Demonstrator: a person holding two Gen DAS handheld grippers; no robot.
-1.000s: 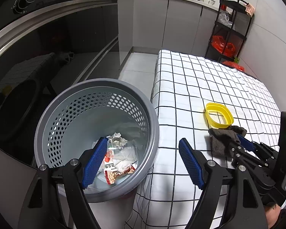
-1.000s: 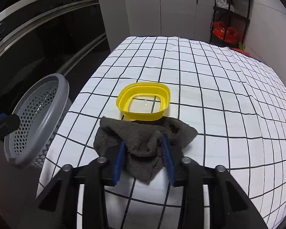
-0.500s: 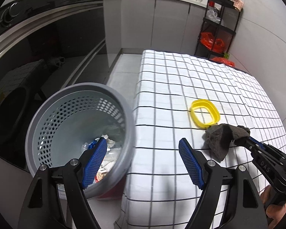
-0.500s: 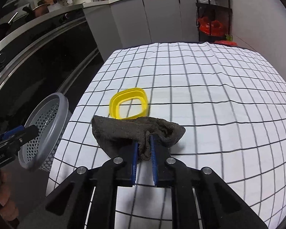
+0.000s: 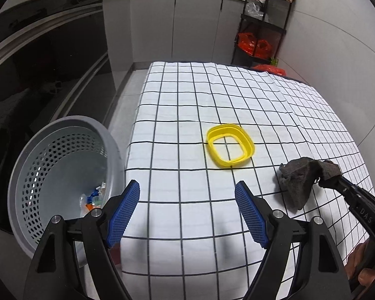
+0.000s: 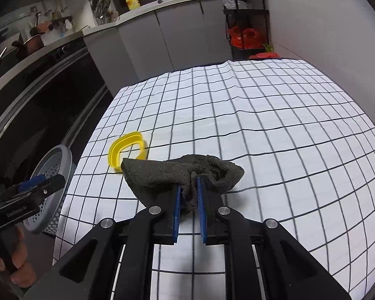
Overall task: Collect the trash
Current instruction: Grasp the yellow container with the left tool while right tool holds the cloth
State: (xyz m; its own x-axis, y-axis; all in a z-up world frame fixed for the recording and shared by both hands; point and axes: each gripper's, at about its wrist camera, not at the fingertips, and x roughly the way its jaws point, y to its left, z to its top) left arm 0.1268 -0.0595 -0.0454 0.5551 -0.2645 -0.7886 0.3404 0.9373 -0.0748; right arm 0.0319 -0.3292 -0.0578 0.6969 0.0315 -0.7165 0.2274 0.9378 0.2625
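Note:
My right gripper (image 6: 188,190) is shut on a dark grey cloth (image 6: 162,175), which hangs lifted just above the checked tablecloth (image 6: 262,115). In the left wrist view the same cloth (image 5: 297,182) dangles from the right gripper (image 5: 323,181) at the right. A yellow ring-shaped dish (image 5: 230,148) lies on the table beyond the cloth (image 6: 127,152). My left gripper (image 5: 187,210) is open and empty over the table's left edge. Beside it stands the grey perforated bin (image 5: 37,175) with wrappers at its bottom.
A dark oven front (image 5: 42,57) and grey cabinets (image 5: 182,25) run along the left and back. A black shelf rack (image 5: 262,25) with red bags stands at the far right corner. A hand (image 6: 15,257) holds the left gripper's handle.
The right gripper closed on the cloth and lifted it off the table, moving right. The left gripper swung right, from over the bin to over the table edge.

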